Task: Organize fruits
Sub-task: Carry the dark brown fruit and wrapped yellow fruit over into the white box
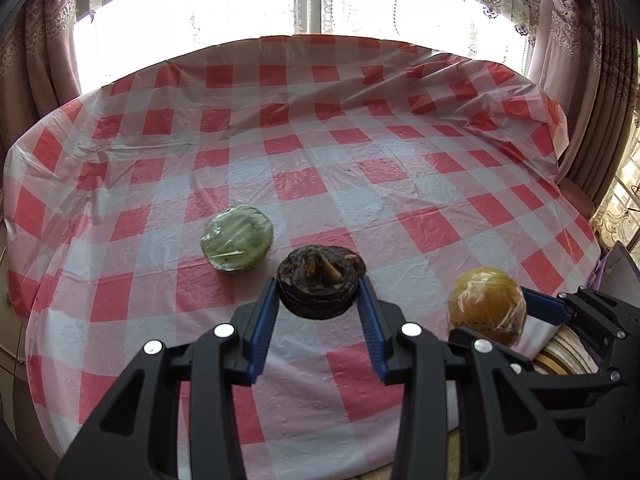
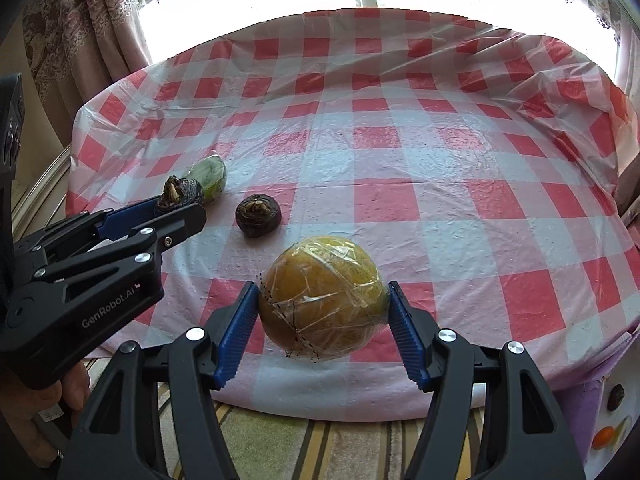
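On my left wrist view, the left gripper point(image 1: 318, 294) has its blue pads clamped against both sides of a dark brown, ridged round fruit point(image 1: 319, 286), which sits lifted between the fingertips above the red-and-white checked tablecloth point(image 1: 360, 168). Just beyond it and to the left, a green fruit wrapped in clear film point(image 1: 237, 239) rests on the cloth. On the right of that same view I can see the yellow-orange wrapped fruit point(image 1: 487, 306) carried by my other tool. From the right wrist view, the right gripper point(image 2: 323, 300) stands fairly wide with its pads pressed on either side of that yellow-orange wrapped fruit, a round ball bound in clear tape and held over the near edge of the table. A second dark brown fruit point(image 2: 258, 211) lies on the cloth further in, apart from everything else. The left gripper comes into this view from the left side, its fruit at its tip, with the green one just behind it. Below the table edge there is a striped rug point(image 2: 280, 440), and a hand point(image 2: 36, 412) grips the left tool's handle at the lower left corner.
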Demonstrator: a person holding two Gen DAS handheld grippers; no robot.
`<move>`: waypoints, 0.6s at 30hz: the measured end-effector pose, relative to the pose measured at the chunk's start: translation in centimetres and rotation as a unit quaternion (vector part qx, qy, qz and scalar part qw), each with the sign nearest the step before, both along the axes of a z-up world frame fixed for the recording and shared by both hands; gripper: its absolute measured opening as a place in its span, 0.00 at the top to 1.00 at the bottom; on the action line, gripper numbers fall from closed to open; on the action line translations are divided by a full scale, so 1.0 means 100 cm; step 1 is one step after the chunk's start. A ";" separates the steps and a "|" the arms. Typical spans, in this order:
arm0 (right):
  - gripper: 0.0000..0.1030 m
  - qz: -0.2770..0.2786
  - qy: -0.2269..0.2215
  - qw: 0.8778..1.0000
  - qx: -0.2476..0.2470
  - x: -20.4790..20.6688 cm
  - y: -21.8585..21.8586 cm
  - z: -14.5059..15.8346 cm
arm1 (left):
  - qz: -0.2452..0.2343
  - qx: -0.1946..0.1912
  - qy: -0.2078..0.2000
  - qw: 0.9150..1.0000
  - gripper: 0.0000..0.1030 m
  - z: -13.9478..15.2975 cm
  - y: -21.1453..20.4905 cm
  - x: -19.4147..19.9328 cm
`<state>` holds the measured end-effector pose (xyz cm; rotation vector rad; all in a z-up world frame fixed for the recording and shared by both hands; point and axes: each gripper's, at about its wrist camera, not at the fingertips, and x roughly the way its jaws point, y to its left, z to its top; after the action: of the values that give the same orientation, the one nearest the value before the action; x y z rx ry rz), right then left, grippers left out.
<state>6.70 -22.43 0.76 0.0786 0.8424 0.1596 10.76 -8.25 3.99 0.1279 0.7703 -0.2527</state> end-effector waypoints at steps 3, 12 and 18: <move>0.39 -0.013 -0.002 1.000 0.006 -0.005 -0.017 0.003 | -0.016 0.004 -0.002 1.000 0.61 0.001 -0.016 -0.005; 0.39 -0.060 -0.006 0.998 0.018 -0.022 -0.078 0.008 | -0.076 0.018 0.000 0.997 0.61 -0.002 -0.070 -0.019; 0.39 -0.104 -0.015 0.994 0.019 -0.043 -0.130 0.018 | -0.135 0.032 -0.006 0.990 0.61 -0.001 -0.124 -0.038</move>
<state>2.42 -35.46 2.59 0.1991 0.7963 -0.0182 6.96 -20.69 3.87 0.2951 0.7484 -0.4841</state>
